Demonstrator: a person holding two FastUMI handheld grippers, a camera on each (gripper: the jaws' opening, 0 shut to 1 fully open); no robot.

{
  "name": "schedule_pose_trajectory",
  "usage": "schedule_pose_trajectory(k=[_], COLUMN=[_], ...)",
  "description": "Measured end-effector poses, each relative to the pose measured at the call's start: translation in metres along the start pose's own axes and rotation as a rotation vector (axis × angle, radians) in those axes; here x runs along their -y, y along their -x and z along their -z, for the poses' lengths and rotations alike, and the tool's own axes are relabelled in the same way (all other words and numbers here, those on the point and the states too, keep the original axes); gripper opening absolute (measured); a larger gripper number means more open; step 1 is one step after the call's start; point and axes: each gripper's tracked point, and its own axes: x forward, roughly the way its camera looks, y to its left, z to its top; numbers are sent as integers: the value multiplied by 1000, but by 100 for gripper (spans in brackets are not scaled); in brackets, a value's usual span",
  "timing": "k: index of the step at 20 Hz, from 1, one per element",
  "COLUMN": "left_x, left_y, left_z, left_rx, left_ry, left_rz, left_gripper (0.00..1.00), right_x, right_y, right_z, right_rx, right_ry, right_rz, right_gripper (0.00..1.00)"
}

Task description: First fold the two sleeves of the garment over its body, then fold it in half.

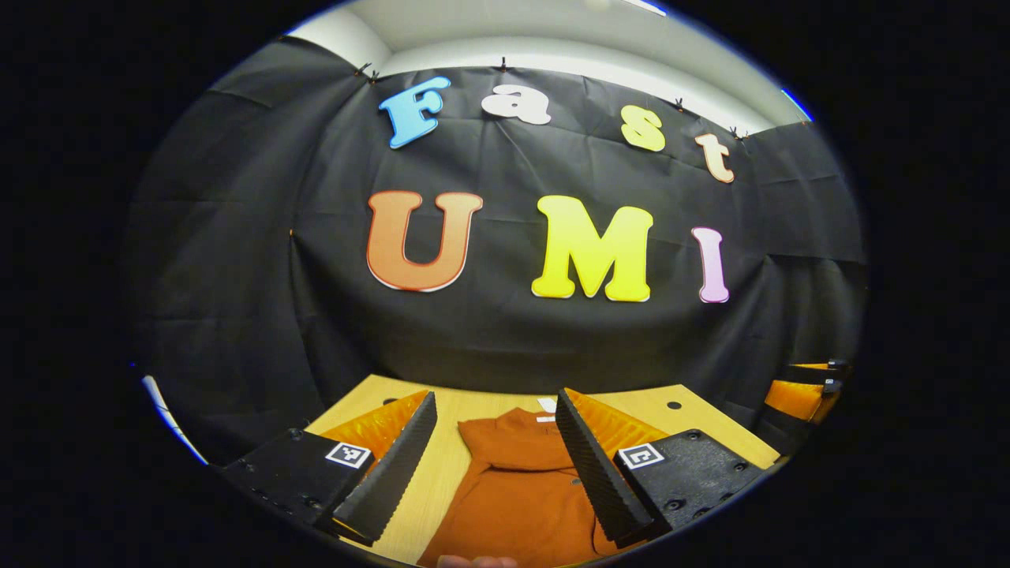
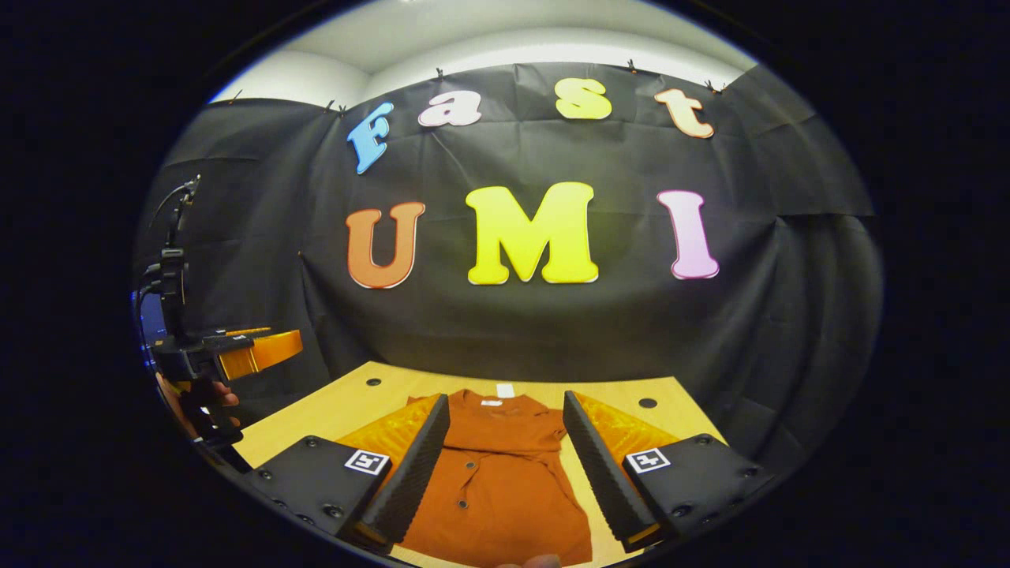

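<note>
A soft rust shirt point(image 2: 501, 473) with buttons lies flat on the pale wooden table point(image 2: 331, 410); both the left gripper point(image 1: 493, 454) and the right gripper point(image 2: 505, 465) gape wide, ribbed fingers point(image 2: 410, 473) empty.

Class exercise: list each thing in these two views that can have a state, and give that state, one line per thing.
garment: lying flat on the table, collar towards the wall, front buttoned, not held.
left gripper: open, held above the garment, gripping nothing.
right gripper: open, held above the garment, gripping nothing.
table: carries the garment.
</note>
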Motion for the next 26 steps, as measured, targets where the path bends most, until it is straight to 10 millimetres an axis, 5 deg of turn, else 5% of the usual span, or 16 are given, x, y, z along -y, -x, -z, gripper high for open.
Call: schedule_pose_trajectory(k=[4,8,13,16,20,26], left_x=[-24,-42,-68,-80,-80,-63], left_y=[13,49,102,108,105,112], left_z=[102,202,270,296,301,309], left_rx=[-261,-543,-819,-912,-955,-1071], left_ry=[22,30,273,317,407,491], left_rz=[91,153,236,230,220,237], left_gripper=[98,99,99,99,99,86], right_x=[43,99,138,143,152,144], right_y=[6,26,51,62,62,37], right_z=[63,123,207,247,277,312], right_rx=[-172,-306,-510,-605,-692,-808], right_ry=[-48,-52,-85,-117,-99,-133], right_rz=[60,150,221,228,229,194], right_gripper=[93,93,93,93,93,93])
